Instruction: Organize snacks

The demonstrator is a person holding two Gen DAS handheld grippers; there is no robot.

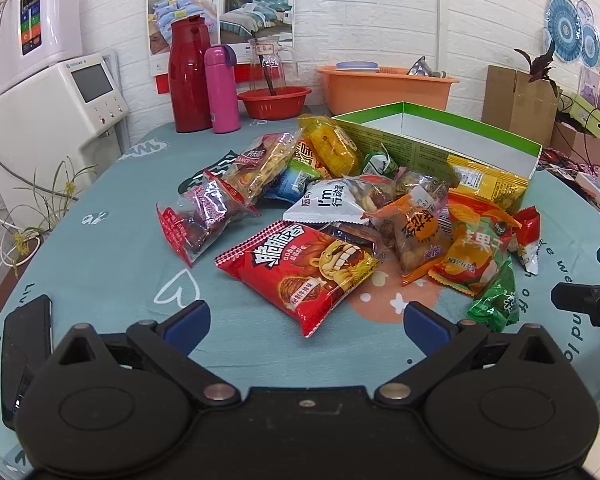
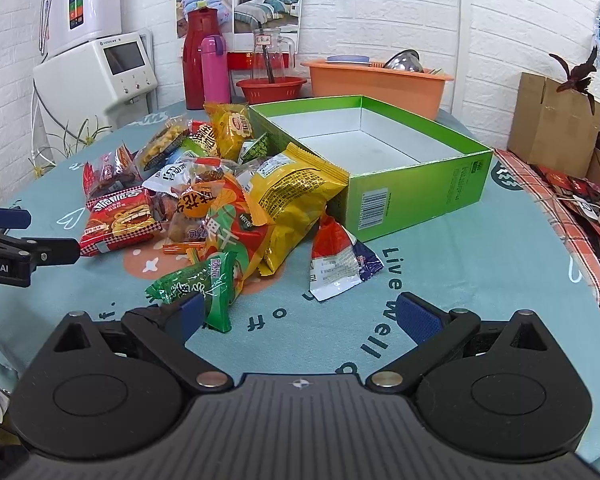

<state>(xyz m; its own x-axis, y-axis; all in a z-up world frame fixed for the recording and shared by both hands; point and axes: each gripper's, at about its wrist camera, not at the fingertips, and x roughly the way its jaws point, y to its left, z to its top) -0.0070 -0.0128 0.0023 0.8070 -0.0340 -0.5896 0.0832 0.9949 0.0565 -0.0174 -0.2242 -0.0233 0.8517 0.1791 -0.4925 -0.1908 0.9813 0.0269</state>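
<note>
teal cloth with white hearts and lettering covers the round table, and a heap of crinkly plastic snack packets lies across its middle. my left gripper hangs low over the near edge with its blue-padded fingers spread wide and nothing between them; straight ahead of it lies the red noodle-snack packet with a cartoon face, apart from both pads. my right gripper is likewise spread wide and holds nothing, though its left pad sits just in front of the green crinkled packet; i cannot tell whether they touch. beyond it the big yellow chip bag leans against the near wall of the open green cardboard box, whose white inside is bare. a small red, white and blue sachet lies alone on the cloth just before the box. at the back stand a dark red thermos jug, a pink flask and an orange plastic basin.
</note>
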